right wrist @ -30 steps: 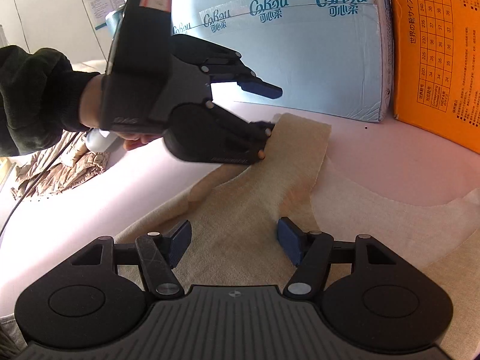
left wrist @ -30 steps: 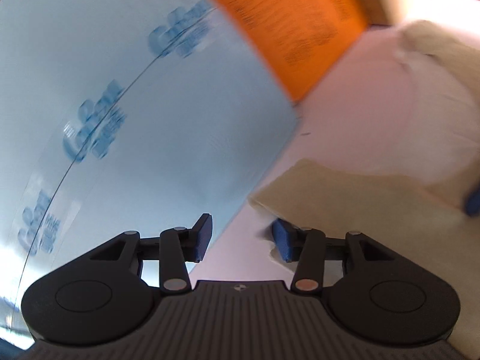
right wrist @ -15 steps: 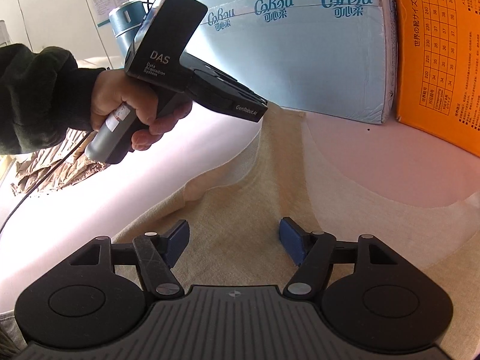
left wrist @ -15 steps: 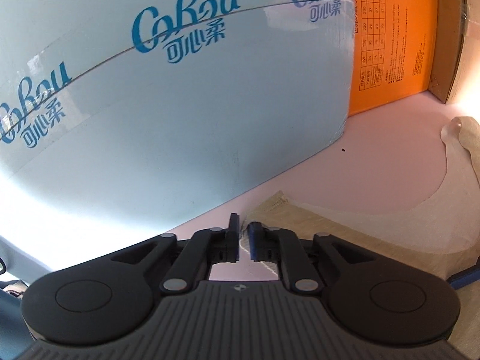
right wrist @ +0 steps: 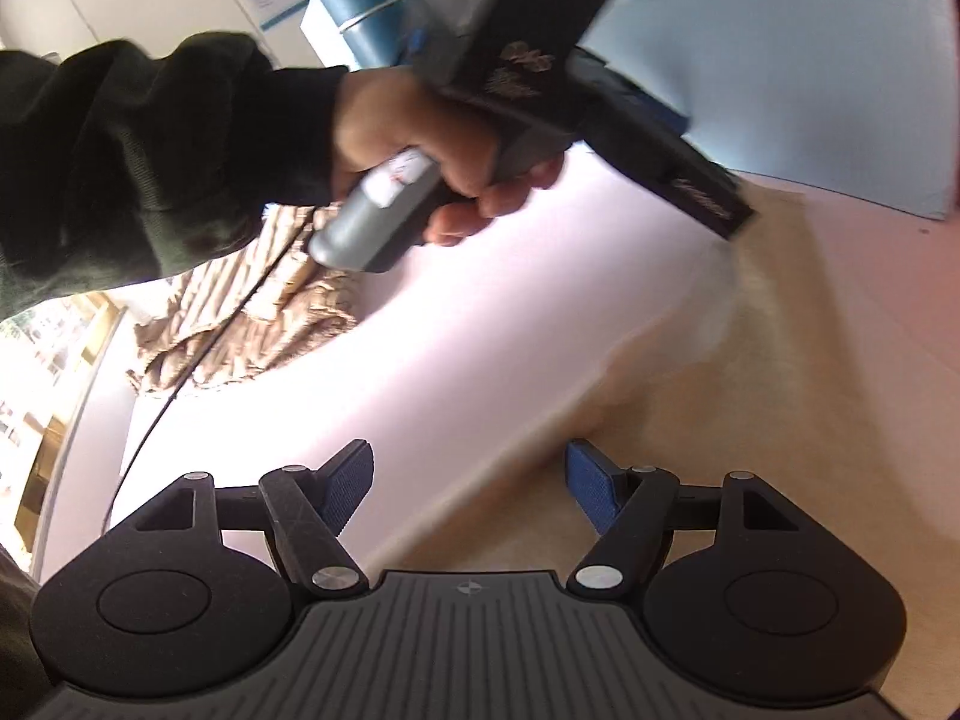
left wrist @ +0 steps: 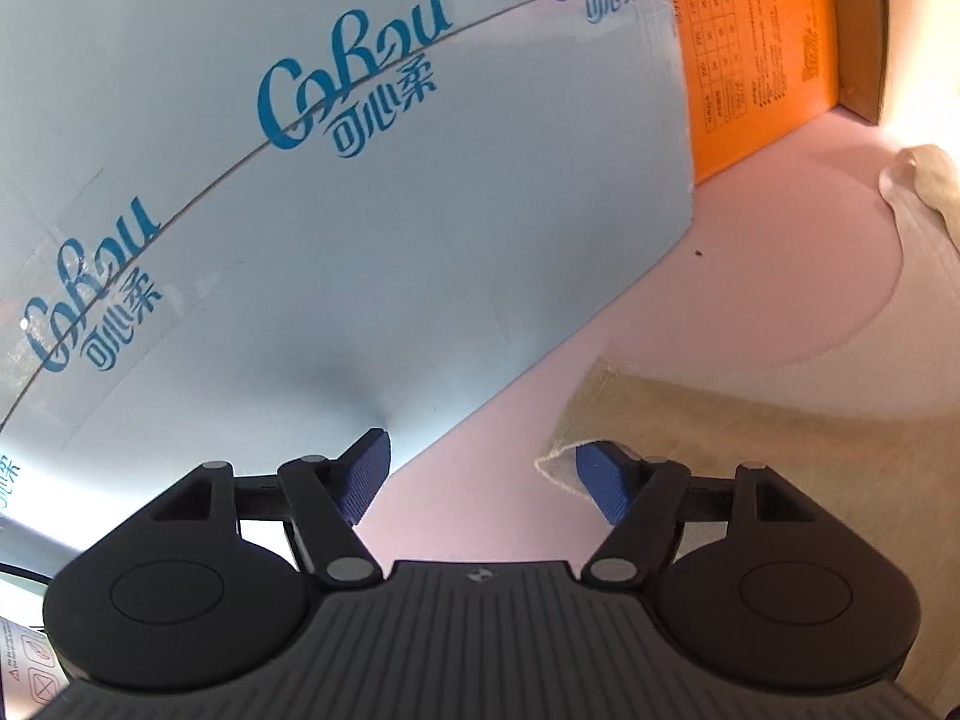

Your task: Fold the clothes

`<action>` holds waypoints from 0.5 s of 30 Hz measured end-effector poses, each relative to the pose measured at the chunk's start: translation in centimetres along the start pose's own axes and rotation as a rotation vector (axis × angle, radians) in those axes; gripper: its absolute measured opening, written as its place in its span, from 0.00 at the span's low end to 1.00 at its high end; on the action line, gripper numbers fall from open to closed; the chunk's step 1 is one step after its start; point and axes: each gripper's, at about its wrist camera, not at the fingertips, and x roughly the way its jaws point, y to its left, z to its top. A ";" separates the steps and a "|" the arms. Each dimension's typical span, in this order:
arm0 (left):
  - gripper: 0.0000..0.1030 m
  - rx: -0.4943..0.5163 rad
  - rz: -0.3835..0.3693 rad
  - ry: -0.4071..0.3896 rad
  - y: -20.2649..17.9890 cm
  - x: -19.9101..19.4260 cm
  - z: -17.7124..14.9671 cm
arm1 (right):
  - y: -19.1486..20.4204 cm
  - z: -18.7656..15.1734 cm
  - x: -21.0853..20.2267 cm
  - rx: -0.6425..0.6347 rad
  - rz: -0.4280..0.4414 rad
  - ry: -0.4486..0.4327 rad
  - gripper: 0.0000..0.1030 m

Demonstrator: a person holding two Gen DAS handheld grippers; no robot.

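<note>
A beige knitted garment (left wrist: 750, 438) lies flat on the pink table (left wrist: 750, 276); its near corner sits just in front of my left gripper's right finger. My left gripper (left wrist: 483, 483) is open and empty, over the table beside that corner. In the right wrist view the garment (right wrist: 750, 420) spreads to the right, blurred. My right gripper (right wrist: 468, 483) is open and empty, low over the garment's left edge. The left gripper's body (right wrist: 570, 78), held in a hand, hovers above the garment's far end.
A large light-blue box (left wrist: 360, 210) stands close along the table's back, with an orange box (left wrist: 762, 48) to its right. A striped brown cloth (right wrist: 240, 330) lies bunched at the table's left. A black cable (right wrist: 198, 360) trails from the left handle.
My left gripper was shut on the garment's corner half a second ago and has opened, letting it go. The right wrist view has swung left and is blurred.
</note>
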 end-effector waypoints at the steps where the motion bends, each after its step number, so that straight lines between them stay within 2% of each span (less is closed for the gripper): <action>1: 0.64 0.012 0.007 0.005 -0.1 -0.2 -0.2 | 0.7 0.2 0.5 -0.011 0.010 0.001 0.70; 3: 0.64 0.021 0.009 0.009 -0.3 -0.8 -0.5 | 1.9 0.5 1.6 -0.039 0.024 0.001 0.78; 6: 0.65 0.005 -0.012 0.001 -0.2 -2.2 -1.1 | 2.7 0.9 3.2 -0.049 0.026 0.026 0.80; 8: 0.69 -0.015 0.018 0.018 -0.1 -2.3 -1.3 | 3.1 0.9 4.0 -0.054 0.019 0.027 0.83; 11: 0.69 -0.111 0.080 0.049 0.7 -2.0 -1.4 | 3.6 1.2 4.2 -0.038 0.038 0.014 0.83; 13: 0.69 -0.226 0.033 -0.001 2.1 -3.0 -1.7 | 3.8 1.3 3.7 -0.042 0.066 0.004 0.83; 15: 0.71 -0.286 -0.073 -0.066 2.1 -3.8 -1.4 | 4.1 1.3 2.6 -0.055 0.066 -0.024 0.83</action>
